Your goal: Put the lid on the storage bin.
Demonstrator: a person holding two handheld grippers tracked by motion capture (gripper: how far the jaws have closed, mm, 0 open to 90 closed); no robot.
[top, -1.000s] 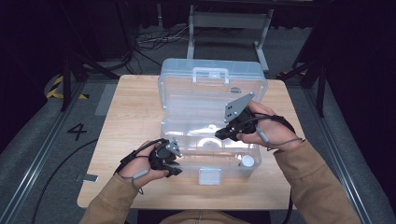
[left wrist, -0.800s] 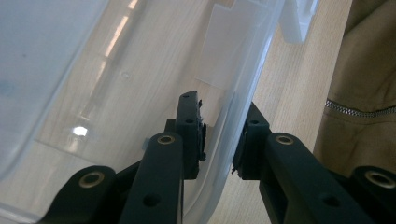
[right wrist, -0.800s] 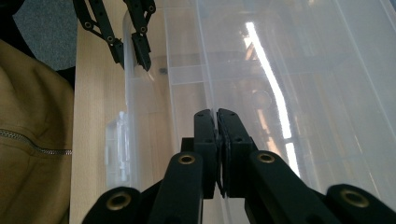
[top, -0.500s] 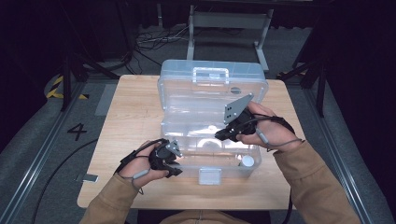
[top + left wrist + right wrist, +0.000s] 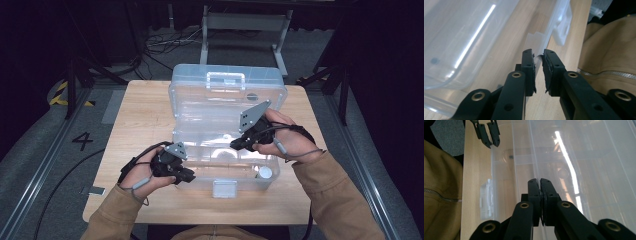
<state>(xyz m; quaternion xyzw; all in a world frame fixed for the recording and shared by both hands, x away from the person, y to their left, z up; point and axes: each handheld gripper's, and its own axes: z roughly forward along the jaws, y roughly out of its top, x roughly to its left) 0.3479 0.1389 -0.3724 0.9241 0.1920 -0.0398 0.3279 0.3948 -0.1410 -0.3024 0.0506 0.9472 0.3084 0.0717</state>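
A clear plastic storage box (image 5: 200,137) stands on the wooden table (image 5: 140,115), its lid (image 5: 227,97) raised toward the far side with the handle (image 5: 226,80) on top. My left gripper (image 5: 191,178) (image 5: 538,53) is at the box's near left corner, its jaws closed on the thin clear rim (image 5: 536,40). My right gripper (image 5: 234,145) (image 5: 540,180) is over the middle of the box, shut on a thin clear plastic edge (image 5: 534,157) of the lid. In the right gripper view, the left gripper (image 5: 493,145) shows at the far corner.
A white latch (image 5: 224,189) hangs at the box's front. A small white round cap (image 5: 264,172) lies in the near right corner of the box. Metal frame legs (image 5: 280,45) and cables stand beyond the table's far edge. Tan sleeves (image 5: 340,200) come in from below.
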